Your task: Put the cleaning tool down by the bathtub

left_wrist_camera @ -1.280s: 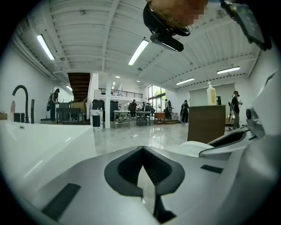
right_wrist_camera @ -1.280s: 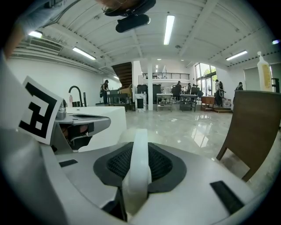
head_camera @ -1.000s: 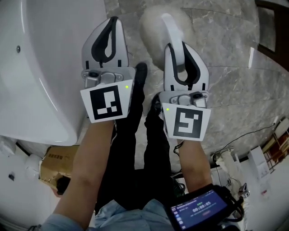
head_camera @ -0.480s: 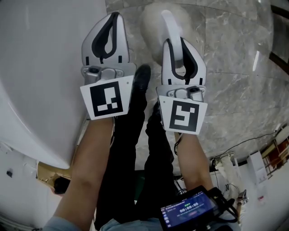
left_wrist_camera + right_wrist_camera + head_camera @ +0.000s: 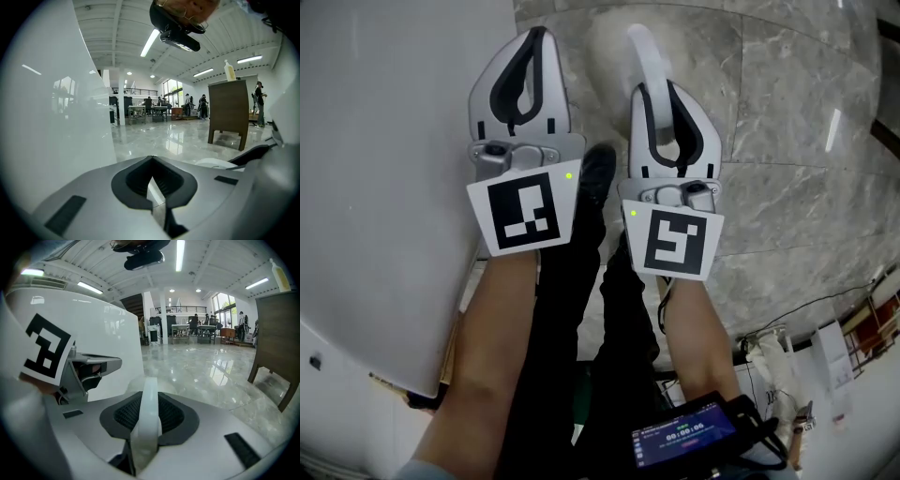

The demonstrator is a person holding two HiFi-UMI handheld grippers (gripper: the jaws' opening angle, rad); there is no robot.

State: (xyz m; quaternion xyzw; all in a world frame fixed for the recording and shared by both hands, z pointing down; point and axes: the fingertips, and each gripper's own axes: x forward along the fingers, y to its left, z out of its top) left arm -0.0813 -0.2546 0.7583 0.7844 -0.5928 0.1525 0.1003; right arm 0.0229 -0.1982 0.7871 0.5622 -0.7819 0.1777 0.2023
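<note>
Gripping the cleaning tool (image 5: 630, 47) by its smooth white curved handle, the right gripper (image 5: 662, 92) has its fingers partly closed, pressed on the handle's two sides. In the right gripper view the handle (image 5: 148, 416) runs straight up between the ribbed black pads. The tool's head looks pale, rounded and fuzzy. It lies toward 12 o'clock in the head view, over the floor and just beside the bathtub's edge; whether it touches the floor cannot be told.

The left gripper (image 5: 535, 39) has its fingers brought together at the tips, with nothing between them, as the left gripper view (image 5: 151, 158) shows. It hangs close against the tub's side.

There are two grippers, both of glossy white plastic with black linings. Each carries one marker cube (image 5: 523, 208) with a black-and-white square pattern.

The bathtub (image 5: 384, 141) is one broad, smooth, glossy white shell filling the 9 o'clock side. The floor (image 5: 787, 122) is polished grey marble in large veined slabs with thin joints.

Between the forearms, toward 6 o'clock, are black trousers and one black shoe (image 5: 598, 169). A handheld screen (image 5: 684, 439) glows at 6 o'clock, and thin dark cables (image 5: 806, 291) trail at 4 o'clock. At 3 o'clock in the left gripper view one dark wooden cabinet (image 5: 228, 112) stands on legs, with a single pale bottle (image 5: 229, 71) on top.
</note>
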